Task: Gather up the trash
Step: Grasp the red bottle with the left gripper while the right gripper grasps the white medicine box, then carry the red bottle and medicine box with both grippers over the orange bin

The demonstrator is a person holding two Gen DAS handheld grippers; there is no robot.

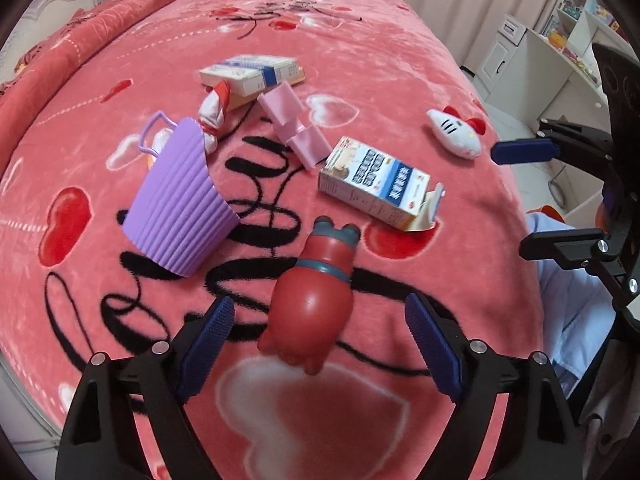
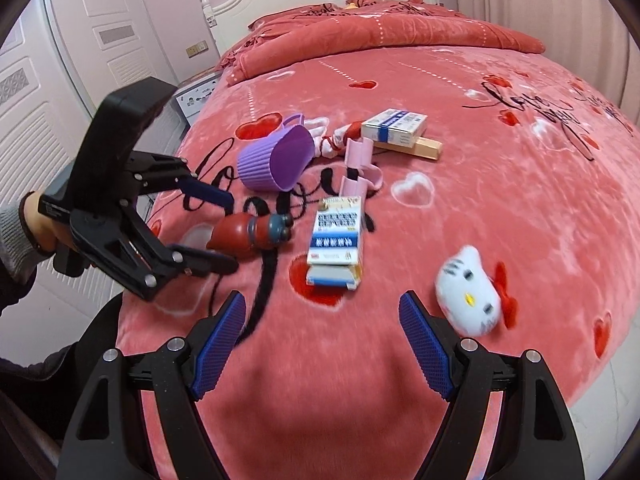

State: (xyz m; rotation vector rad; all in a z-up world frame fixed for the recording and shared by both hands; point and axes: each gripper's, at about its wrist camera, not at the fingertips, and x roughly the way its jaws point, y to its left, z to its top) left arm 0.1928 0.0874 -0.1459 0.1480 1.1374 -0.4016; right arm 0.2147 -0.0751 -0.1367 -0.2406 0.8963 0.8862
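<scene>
Left wrist view: The left gripper (image 1: 316, 338) stands open over the pink plush bedspread (image 1: 400, 72), its blue pads on either side of the rear of a red, rounded rubber toy figure with grey-blue band and feet (image 1: 316, 284); neither pad touches it. The toy lies on its side, apparently hollow and light, its smooth skin likely slippery. Grip it across the widest part of the body, not the tapered neck. Just to its left lies a tipped purple ribbed silicone basket with a loop handle (image 1: 180, 216). Beyond the toy lies an opened white-and-blue cardboard carton (image 1: 376, 184), light and crushable; take it across its short sides. Farther off are a pink folded plastic clip (image 1: 296, 128), a knotted red-and-white cloth (image 1: 216, 114) and a flat white-and-blue box (image 1: 252, 72).

Right wrist view: The right gripper (image 2: 322, 338) is open and empty, above bare blanket. The carton lies just ahead of it, open flap toward the camera. A white plush cat head with red bow (image 2: 472, 296) lies near the right pad; soft, and probably no trash. The left gripper reaches in from the left, a hand (image 2: 44, 228) on its handle, the toy between its fingers. The basket stands close behind, crowding that approach.
</scene>
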